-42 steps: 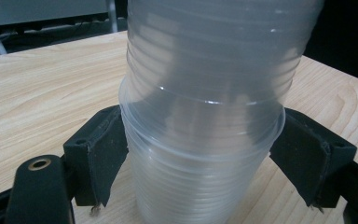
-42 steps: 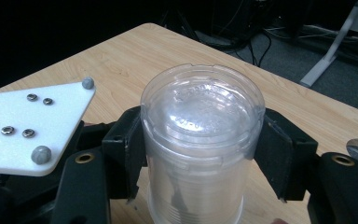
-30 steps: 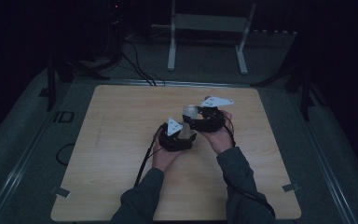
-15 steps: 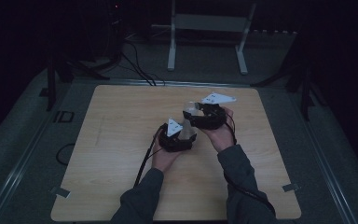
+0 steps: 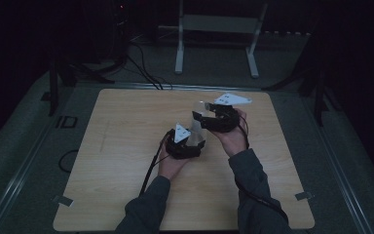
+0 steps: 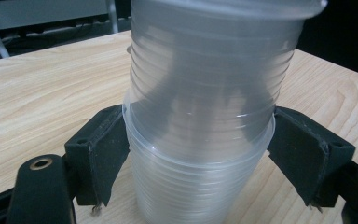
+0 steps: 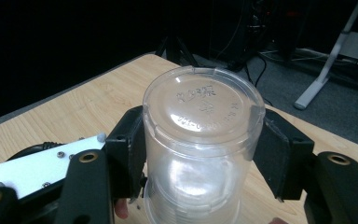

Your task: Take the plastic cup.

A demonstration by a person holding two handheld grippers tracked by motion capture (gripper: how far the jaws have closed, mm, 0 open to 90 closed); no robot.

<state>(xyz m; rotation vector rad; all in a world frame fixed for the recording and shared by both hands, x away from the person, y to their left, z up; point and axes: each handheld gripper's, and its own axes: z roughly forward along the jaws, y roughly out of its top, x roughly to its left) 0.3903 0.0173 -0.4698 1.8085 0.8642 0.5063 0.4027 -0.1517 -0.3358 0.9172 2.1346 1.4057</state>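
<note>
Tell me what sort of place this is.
Likely a lab or recording studio, not a home: a bare wooden table in a dark room, cables on the floor, a metal stand behind, and two handheld grippers working stacked clear plastic cups.

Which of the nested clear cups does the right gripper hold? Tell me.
The top cup, upside down with its embossed base up, between the right gripper jaws; the left gripper clamps the lower cup.

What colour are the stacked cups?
Clear, see-through plastic cups; the left gripper view shows this best.
</note>
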